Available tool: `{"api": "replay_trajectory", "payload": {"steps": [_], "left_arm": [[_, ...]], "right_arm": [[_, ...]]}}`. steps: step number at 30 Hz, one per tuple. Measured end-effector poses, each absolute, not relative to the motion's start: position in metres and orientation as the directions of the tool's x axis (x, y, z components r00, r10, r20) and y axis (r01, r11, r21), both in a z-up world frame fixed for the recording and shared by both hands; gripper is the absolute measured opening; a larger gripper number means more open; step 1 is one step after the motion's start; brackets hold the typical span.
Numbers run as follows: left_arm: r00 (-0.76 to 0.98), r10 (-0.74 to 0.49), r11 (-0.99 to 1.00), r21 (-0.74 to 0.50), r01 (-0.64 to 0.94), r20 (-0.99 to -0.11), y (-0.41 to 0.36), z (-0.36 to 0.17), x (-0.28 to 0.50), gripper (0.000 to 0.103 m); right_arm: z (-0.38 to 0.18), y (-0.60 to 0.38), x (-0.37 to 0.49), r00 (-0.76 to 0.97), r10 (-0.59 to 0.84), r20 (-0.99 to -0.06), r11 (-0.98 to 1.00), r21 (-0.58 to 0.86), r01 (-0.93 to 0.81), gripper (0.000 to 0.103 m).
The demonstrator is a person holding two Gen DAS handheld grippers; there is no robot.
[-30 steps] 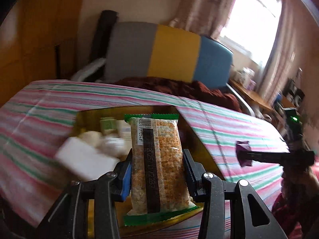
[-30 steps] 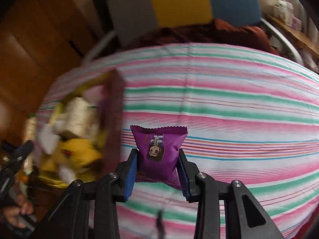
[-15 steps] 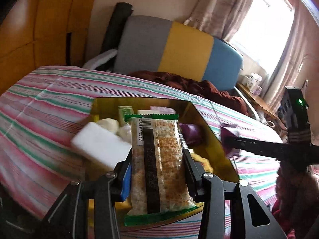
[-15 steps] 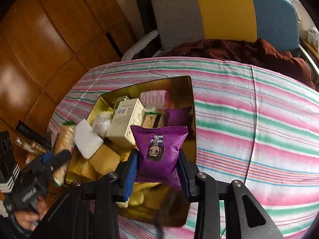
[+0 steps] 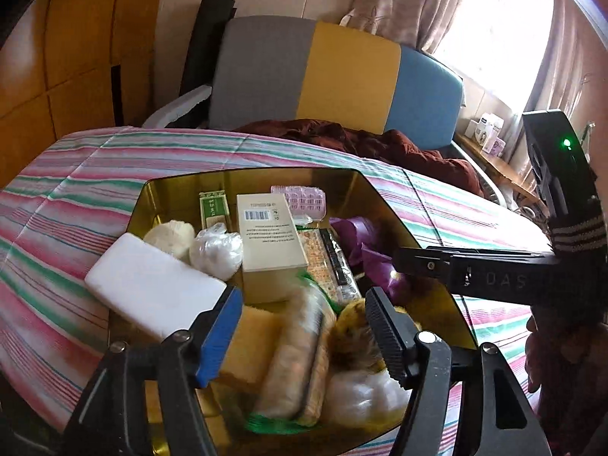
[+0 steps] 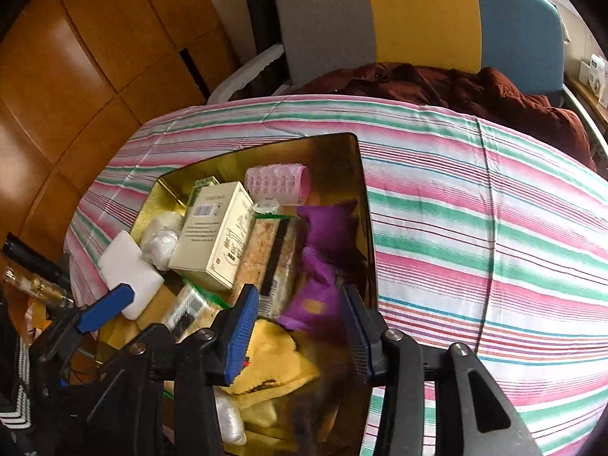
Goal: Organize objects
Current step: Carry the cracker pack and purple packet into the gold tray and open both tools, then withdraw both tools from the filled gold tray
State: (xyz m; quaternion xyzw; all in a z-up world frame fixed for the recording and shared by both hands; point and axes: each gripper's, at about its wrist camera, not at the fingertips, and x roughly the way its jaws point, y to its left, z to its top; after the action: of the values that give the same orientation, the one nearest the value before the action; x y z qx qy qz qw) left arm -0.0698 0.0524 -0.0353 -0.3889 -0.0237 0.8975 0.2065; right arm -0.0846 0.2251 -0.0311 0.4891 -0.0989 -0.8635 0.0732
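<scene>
Gold tin point(image 5: 383, 205) sits on striped cloth point(image 5: 76, 174), crammed with items. Your left gripper point(image 5: 304, 319) jaws opening, cracker pack point(image 5: 296, 353) loose between them over tin. Your right gripper point(image 6: 300, 326) jaws opening; purple packet point(image 6: 319, 288) blurred, free between pads, inside tin.

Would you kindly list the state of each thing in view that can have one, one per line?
Left tongs: opening, pads clear of the cracker packet.
Cracker packet: released, blurred, dropping into the tin.
Right tongs: opening, pads off the purple packet.
Purple snack packet: released, blurred, falling into the tin.
Gold tin: lidless, crowded with items.
White block: lying tilted across the tin's rim.
</scene>
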Motion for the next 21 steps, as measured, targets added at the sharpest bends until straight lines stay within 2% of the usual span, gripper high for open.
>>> {"api": "replay_trajectory", "payload": {"steps": [3,8,12,21], "left_arm": [[-0.627,0.362,-0.926,-0.187,-0.329,-0.690,0.046,-0.033,-0.066,0.071],[-0.674,0.291,-0.954,-0.147,-0.263,-0.679,0.034,-0.022,-0.057,0.088],[-0.713,0.260,-0.964,-0.128,-0.235,-0.652,0.025,-0.010,-0.048,0.102],[-0.754,0.196,-0.979,-0.076,-0.191,-0.627,0.022,0.004,-0.030,0.103]], "right_arm": [[-0.027,0.223,-0.076,-0.539,-0.183,-0.822,-0.979,0.202,0.026,0.045],[-0.018,0.217,-0.058,-0.597,-0.103,-0.796,-0.993,0.118,0.014,0.045],[-0.015,0.211,-0.042,-0.625,-0.083,-0.776,-0.994,0.105,0.002,0.046],[-0.011,0.195,-0.009,-0.670,-0.056,-0.740,-0.998,0.063,0.013,0.048]]}}
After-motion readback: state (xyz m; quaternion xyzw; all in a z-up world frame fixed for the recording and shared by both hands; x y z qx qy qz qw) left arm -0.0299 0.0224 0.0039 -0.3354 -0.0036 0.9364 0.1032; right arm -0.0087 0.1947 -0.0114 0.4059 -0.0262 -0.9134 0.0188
